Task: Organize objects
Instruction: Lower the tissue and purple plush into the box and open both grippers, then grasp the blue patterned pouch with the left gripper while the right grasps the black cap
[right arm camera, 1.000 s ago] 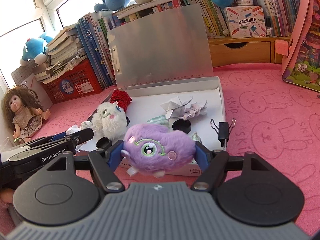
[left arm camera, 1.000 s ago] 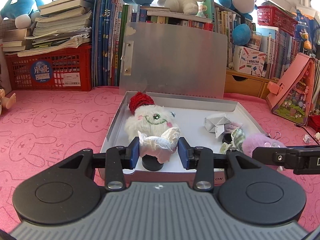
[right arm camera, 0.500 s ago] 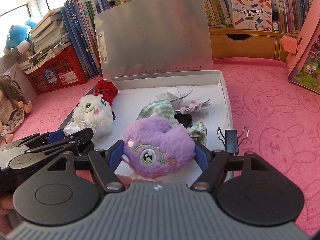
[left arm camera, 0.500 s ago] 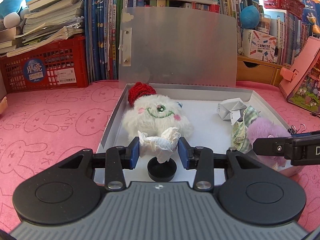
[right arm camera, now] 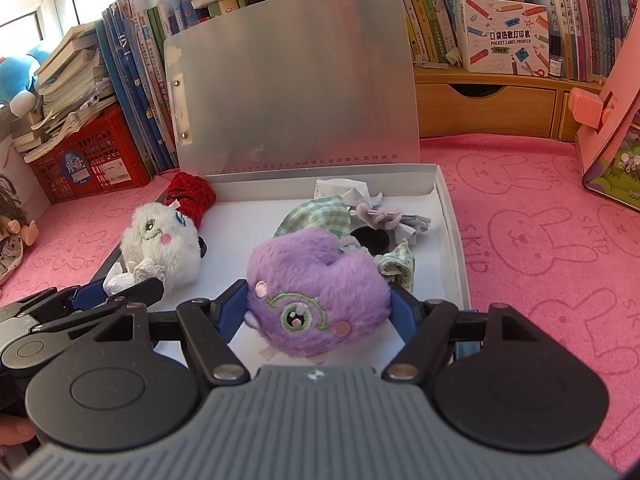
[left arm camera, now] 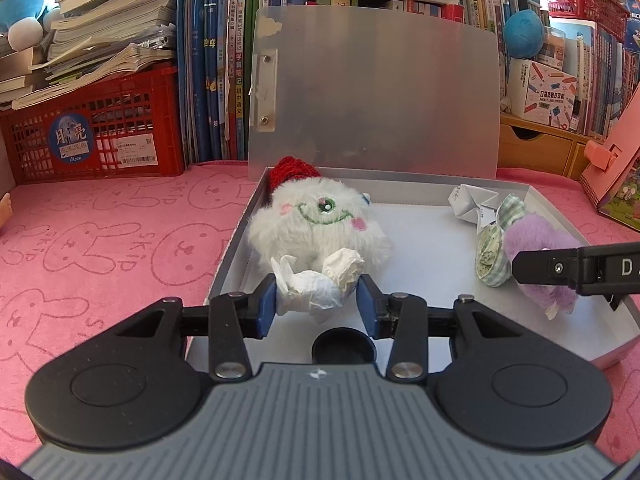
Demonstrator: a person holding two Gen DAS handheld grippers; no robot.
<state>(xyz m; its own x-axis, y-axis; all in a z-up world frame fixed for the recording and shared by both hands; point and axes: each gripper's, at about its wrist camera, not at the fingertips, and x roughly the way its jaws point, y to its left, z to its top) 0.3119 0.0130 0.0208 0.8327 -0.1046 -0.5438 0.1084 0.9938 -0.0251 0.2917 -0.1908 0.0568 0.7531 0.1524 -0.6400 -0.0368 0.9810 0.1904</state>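
An open grey box (left arm camera: 236,236) with its lid upright (left arm camera: 376,92) lies on the pink cloth. My left gripper (left arm camera: 316,300) is shut on a crumpled white tissue (left arm camera: 316,280), held over the box's front left, just in front of a white plush with a red hat (left arm camera: 320,224). My right gripper (right arm camera: 320,308) is shut on a purple plush (right arm camera: 316,288), held over the box's front middle; the purple plush also shows in the left wrist view (left arm camera: 536,244). The white plush (right arm camera: 160,240) lies in the box's left part.
In the box lie folded paper (left arm camera: 468,200), a green checked cloth (right arm camera: 320,216), and black round caps (left arm camera: 344,348) (right arm camera: 370,238). A red crate (left arm camera: 92,136), books and a wooden drawer unit (right arm camera: 484,108) stand behind. A pink case (right arm camera: 612,120) stands right; a doll (right arm camera: 12,240) lies left.
Both grippers have moved forward and down over the box with their loads. The purple plush has gone from outside the front edge to above the box floor.
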